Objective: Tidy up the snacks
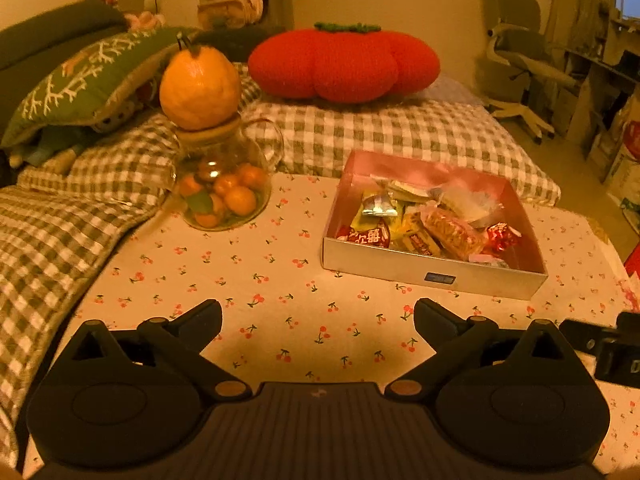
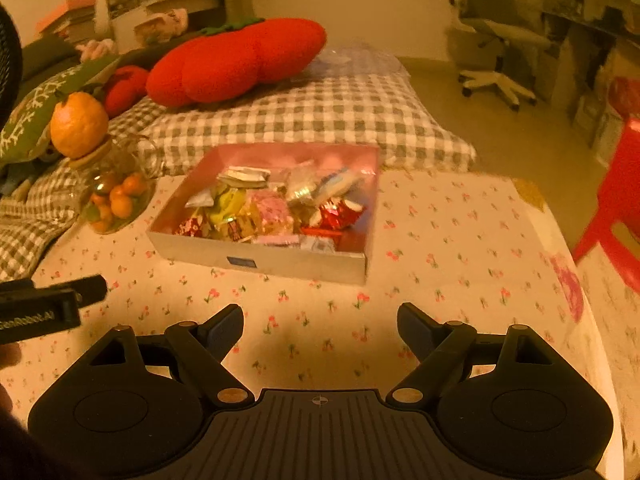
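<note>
A shallow silver box [image 1: 432, 270] with a pink inside holds several wrapped snacks [image 1: 424, 224] and stands on the cherry-print tablecloth [image 1: 248, 264]. The same silver box [image 2: 264, 258] and its snacks [image 2: 272, 208] show in the right wrist view. My left gripper [image 1: 318, 316] hovers over the cloth in front of the box, open, with nothing between its fingers. My right gripper [image 2: 320, 322] is also open and empty, short of the box's front wall. Each gripper's side shows at the edge of the other's view.
A glass jar [image 1: 224, 188] of small oranges, with an orange gourd [image 1: 198, 88] on its lid, stands left of the box. Behind lie a checked blanket [image 1: 380, 132] and a red tomato cushion [image 1: 344, 64]. A red chair [image 2: 616, 200] stands right of the table.
</note>
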### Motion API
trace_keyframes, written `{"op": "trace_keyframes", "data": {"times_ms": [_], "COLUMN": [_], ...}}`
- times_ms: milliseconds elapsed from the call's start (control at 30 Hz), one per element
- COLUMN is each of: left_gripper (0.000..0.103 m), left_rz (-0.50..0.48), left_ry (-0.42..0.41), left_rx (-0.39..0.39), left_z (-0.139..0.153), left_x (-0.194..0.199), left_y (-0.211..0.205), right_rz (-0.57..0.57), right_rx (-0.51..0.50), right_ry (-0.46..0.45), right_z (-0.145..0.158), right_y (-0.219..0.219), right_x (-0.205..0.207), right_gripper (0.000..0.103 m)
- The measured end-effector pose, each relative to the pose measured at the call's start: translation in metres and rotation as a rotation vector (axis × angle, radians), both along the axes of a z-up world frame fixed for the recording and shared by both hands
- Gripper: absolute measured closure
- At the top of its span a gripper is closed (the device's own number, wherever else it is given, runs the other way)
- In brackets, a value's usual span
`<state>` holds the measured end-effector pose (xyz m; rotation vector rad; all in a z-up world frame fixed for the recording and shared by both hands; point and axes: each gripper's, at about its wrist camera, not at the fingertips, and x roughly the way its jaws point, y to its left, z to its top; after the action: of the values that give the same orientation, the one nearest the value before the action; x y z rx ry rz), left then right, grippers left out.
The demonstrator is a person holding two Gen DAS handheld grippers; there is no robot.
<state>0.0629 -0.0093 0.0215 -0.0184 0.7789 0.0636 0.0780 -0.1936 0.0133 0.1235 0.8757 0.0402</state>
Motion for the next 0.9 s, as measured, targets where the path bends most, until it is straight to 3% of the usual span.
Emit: {"op": "trace_keyframes", "data": {"times_ms": [100, 400, 533, 900], "left_gripper": [0.001, 0.0, 0.0, 0.0], "left_rz": [-0.009, 0.004, 0.021, 0.024], "left_ry": [0.011, 0.057, 0.093, 0.074], "left_rx": [0.01, 0.077, 0.051, 0.055], "left_z": [0.005, 0.011, 0.01, 0.013], "left_x": [-0.008, -0.02, -0.02, -0.024], "left_y": [-0.006, -0.015, -0.012, -0.013], "right_rz": [-0.014, 0.013, 0.015, 0.027], "right_rx": [0.003, -0.038, -0.044, -0.042], "right_ry": [0.011, -0.069, -0.081, -0.089], "right_z": [0.003, 0.023, 0.025, 0.025], "right_y": [0.002, 0.017, 0.02, 0.025], "right_x": [-0.005, -0.02, -0.022, -0.024], "right_gripper": [0.013, 0.011, 0.011, 0.011]}}
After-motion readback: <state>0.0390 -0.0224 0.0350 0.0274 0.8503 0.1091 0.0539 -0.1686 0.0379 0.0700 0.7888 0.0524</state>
